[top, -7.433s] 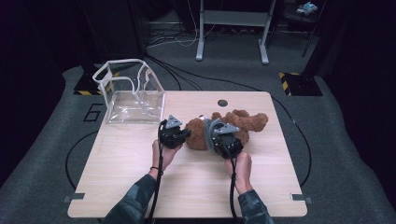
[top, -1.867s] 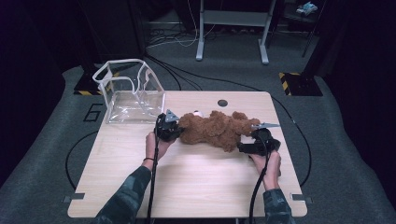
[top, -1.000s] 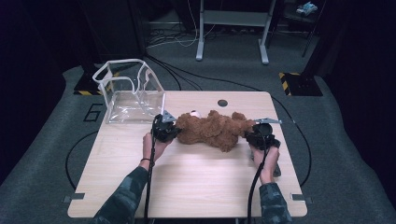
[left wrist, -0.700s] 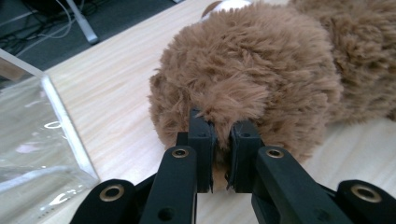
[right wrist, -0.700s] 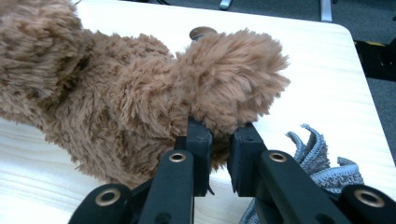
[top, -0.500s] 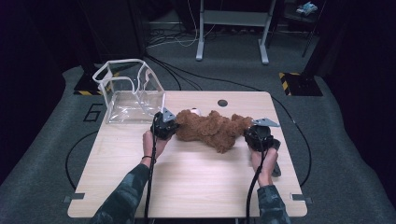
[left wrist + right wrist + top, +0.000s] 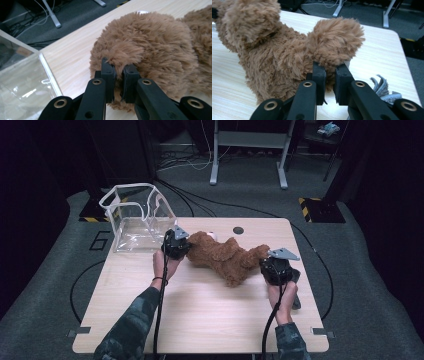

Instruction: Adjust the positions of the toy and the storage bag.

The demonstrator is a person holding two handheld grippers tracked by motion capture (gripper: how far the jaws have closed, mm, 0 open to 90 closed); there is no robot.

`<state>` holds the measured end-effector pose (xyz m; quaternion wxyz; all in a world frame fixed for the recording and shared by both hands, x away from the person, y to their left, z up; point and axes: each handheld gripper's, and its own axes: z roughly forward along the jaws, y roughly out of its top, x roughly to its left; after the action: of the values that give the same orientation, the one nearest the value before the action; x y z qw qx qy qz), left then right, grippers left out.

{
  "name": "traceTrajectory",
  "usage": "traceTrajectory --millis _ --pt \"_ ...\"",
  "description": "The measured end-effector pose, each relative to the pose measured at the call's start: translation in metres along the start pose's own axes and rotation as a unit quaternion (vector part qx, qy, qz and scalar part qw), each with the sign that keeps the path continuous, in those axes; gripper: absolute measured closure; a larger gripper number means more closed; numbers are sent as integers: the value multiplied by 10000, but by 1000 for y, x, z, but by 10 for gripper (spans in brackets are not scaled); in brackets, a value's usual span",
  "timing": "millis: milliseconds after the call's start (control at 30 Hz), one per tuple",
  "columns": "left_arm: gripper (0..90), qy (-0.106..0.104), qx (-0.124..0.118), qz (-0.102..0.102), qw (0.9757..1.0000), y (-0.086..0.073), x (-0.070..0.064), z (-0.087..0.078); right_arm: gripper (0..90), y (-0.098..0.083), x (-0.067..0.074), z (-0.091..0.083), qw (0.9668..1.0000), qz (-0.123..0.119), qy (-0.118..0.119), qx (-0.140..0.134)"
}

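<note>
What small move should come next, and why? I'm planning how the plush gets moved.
Probably lift both ends a little higher together, then swing toward the clear box. The left claw and right claw are each shut on fur at opposite ends of the plush, whose middle hangs close over the table.

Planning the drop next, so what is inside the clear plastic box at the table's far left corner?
The clear plastic box looks empty: through its walls only wood and reflections show. The brown plush teddy bear lies outside, pinched by left gripper and right gripper.
</note>
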<state>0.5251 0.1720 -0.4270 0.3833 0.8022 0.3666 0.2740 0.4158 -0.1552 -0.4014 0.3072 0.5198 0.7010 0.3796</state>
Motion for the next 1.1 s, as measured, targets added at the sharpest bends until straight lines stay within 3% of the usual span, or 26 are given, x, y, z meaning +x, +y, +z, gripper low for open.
traceTrajectory --millis 267,467,667,733,800,867,967,1000,1100 --pt "828 23 93 78 9999 15 4 11 817 3 8 -13 9997 -186 -4 -151" --pt "828 69 333 126 9993 24 5 25 817 -1 19 -19 9994 -295 68 -151" --pt "816 91 798 116 9967 20 4 44 816 -12 33 -15 9989 -412 215 62" --pt "793 99 771 -16 9970 16 6 44 815 -17 34 -9 9988 -363 292 139" --pt "717 102 773 -99 9969 13 9 39 812 -19 33 -8 9989 -327 306 157" --pt "567 -25 732 -314 9968 11 13 32 806 -19 31 -7 9987 -305 347 203" --pt "417 -209 664 -303 9971 7 10 20 800 -19 30 -6 9984 -295 404 270" --pt "391 -210 651 -191 9975 6 5 15 800 -19 31 -6 9984 -284 412 274" --pt "303 -426 651 -182 9968 4 -3 6 797 -19 31 -4 9981 -293 434 322"
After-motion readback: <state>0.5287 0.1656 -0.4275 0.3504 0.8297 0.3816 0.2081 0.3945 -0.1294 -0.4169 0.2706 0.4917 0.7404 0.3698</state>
